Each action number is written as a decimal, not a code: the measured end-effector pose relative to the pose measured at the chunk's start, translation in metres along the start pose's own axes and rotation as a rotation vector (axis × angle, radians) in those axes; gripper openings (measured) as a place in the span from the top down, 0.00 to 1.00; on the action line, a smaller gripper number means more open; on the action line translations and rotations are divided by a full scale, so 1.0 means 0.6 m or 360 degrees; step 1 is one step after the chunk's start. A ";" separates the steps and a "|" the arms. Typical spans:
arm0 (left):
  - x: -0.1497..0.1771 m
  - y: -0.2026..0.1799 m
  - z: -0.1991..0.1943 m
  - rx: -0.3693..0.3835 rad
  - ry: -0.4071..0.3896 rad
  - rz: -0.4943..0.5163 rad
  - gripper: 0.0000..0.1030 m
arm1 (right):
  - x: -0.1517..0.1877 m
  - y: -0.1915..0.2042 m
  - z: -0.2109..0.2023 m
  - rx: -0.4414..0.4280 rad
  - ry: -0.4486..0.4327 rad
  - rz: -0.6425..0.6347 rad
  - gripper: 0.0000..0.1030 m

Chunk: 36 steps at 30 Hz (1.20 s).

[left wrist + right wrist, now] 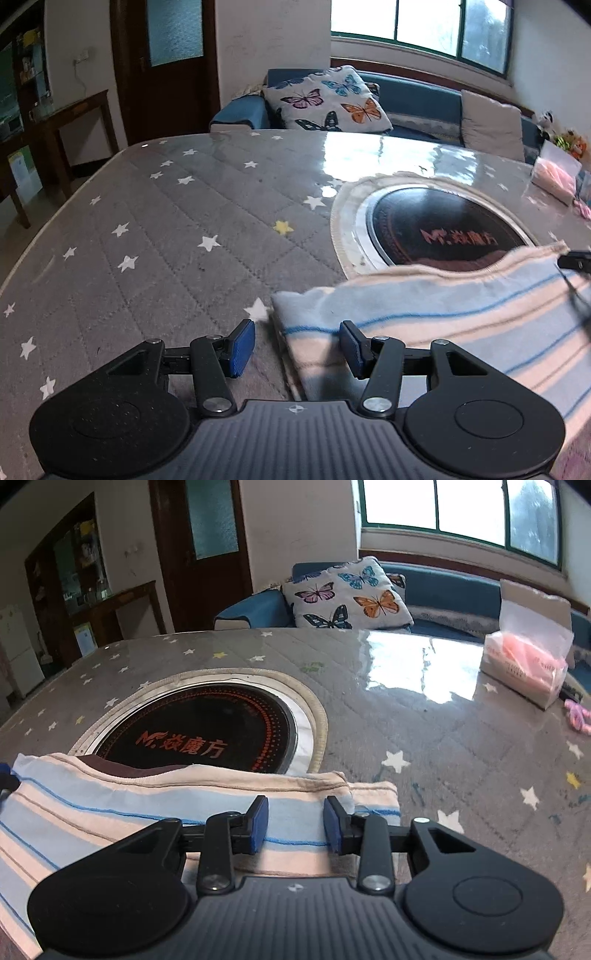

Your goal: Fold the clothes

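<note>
Striped garment (110,812) laid flat on tabletop (166,221); left gripper (297,345) and right gripper (295,823) fingers held apart, nothing clamped.

Left gripper (297,345) tilted downward, blue pads (242,347) standing well apart, gripping nothing. Right gripper (295,825) angled down likewise, jaws parted more narrowly, unclamped.

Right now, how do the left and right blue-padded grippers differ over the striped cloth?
The left gripper stands wider than the right gripper. Left straddles the edge of the striped cloth, one pad over the grey star-print table cover; right has both pads over cloth. Shared: open, gripping nothing.
</note>
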State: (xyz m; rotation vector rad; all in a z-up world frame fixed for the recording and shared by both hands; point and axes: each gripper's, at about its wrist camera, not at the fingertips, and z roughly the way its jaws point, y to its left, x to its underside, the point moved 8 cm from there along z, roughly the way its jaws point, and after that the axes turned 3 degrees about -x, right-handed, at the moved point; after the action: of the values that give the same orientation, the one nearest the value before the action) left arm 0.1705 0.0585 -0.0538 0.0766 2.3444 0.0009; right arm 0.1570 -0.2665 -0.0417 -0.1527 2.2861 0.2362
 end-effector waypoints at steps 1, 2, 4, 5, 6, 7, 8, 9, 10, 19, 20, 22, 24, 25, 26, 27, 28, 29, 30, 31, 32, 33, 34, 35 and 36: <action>-0.001 0.004 0.004 -0.0008 0.0001 -0.0017 0.47 | -0.001 0.004 -0.001 -0.0004 -0.0004 -0.0011 0.64; 0.000 0.009 0.009 -0.0026 0.0009 -0.0031 0.47 | -0.001 0.006 -0.001 -0.0012 -0.0002 -0.0014 0.61; 0.002 0.020 0.018 -0.0044 0.0033 -0.0069 0.47 | 0.003 0.009 0.006 -0.0010 0.0019 -0.0023 0.61; 0.002 0.025 0.019 -0.0037 0.0037 -0.0093 0.45 | 0.005 0.008 0.008 -0.0005 0.0024 -0.0028 0.61; 0.002 0.028 0.018 -0.0030 0.0036 -0.0112 0.45 | 0.006 0.008 0.008 -0.0001 0.0020 -0.0031 0.61; 0.001 0.032 0.016 -0.0028 0.0024 -0.0125 0.44 | 0.006 0.008 0.008 -0.0001 0.0020 -0.0031 0.61; 0.001 0.033 0.013 -0.0028 0.0010 -0.0128 0.44 | 0.005 0.009 0.006 0.0007 0.0020 -0.0028 0.61; 0.000 0.034 0.012 -0.0024 0.0000 -0.0132 0.44 | 0.001 0.017 -0.001 0.0013 0.0009 -0.0054 0.61; -0.001 0.036 0.010 -0.0020 -0.0006 -0.0138 0.44 | 0.001 0.017 -0.001 0.0013 0.0009 -0.0054 0.61; 0.005 0.038 0.016 -0.0029 0.0013 -0.0147 0.43 | -0.002 0.104 0.000 -0.0109 -0.0021 -0.0202 0.51; 0.005 0.039 0.015 -0.0026 0.0015 -0.0156 0.44 | 0.003 0.122 0.006 -0.0115 -0.0007 -0.0238 0.50; 0.004 0.041 0.009 -0.0016 0.0006 -0.0168 0.44 | 0.004 0.130 0.008 -0.0116 -0.0006 -0.0251 0.49; 0.006 0.043 0.003 -0.0015 0.0003 -0.0174 0.43 | 0.005 0.150 0.006 -0.0128 -0.0015 -0.0297 0.42; 0.008 0.044 0.000 -0.0012 0.0004 -0.0181 0.43 | 0.006 0.159 0.005 -0.0130 -0.0022 -0.0332 0.42; 0.010 0.046 -0.003 -0.0007 0.0006 -0.0191 0.43 | 0.008 0.169 0.006 -0.0131 -0.0021 -0.0364 0.42; 0.011 0.047 -0.005 -0.0002 0.0007 -0.0202 0.43 | 0.014 0.188 0.010 -0.0139 -0.0008 -0.0414 0.42; 0.014 0.049 -0.008 0.0004 0.0008 -0.0213 0.42 | 0.018 0.193 0.014 -0.0136 0.0003 -0.0434 0.42; 0.016 0.051 -0.011 0.0008 0.0010 -0.0220 0.42 | 0.018 0.193 0.014 -0.0136 0.0003 -0.0434 0.41; 0.018 0.053 -0.014 0.0010 0.0010 -0.0225 0.42 | 0.024 0.199 0.021 -0.0122 0.0021 -0.0460 0.40; 0.020 0.055 -0.017 0.0012 0.0010 -0.0228 0.42 | 0.029 0.202 0.026 -0.0104 0.0033 -0.0482 0.39; 0.022 0.057 -0.020 0.0011 0.0009 -0.0232 0.42 | 0.031 0.205 0.027 -0.0095 0.0016 -0.0493 0.39; 0.023 0.060 -0.022 0.0011 0.0009 -0.0237 0.42 | 0.030 0.207 0.026 -0.0085 0.0008 -0.0504 0.39; 0.024 0.064 -0.026 0.0014 0.0009 -0.0247 0.42 | 0.029 0.210 0.024 -0.0074 0.0008 -0.0510 0.39; 0.025 0.067 -0.029 0.0020 0.0008 -0.0257 0.42 | 0.028 0.214 0.021 -0.0073 0.0007 -0.0513 0.39; 0.026 0.070 -0.033 0.0024 0.0005 -0.0266 0.41 | 0.027 0.218 0.017 -0.0077 0.0007 -0.0517 0.39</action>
State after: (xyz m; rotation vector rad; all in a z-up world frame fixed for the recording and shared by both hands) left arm 0.1480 0.1015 -0.0502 -0.1123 2.3474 -0.0995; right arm 0.1292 -0.1374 -0.0450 -0.5439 2.2207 0.1219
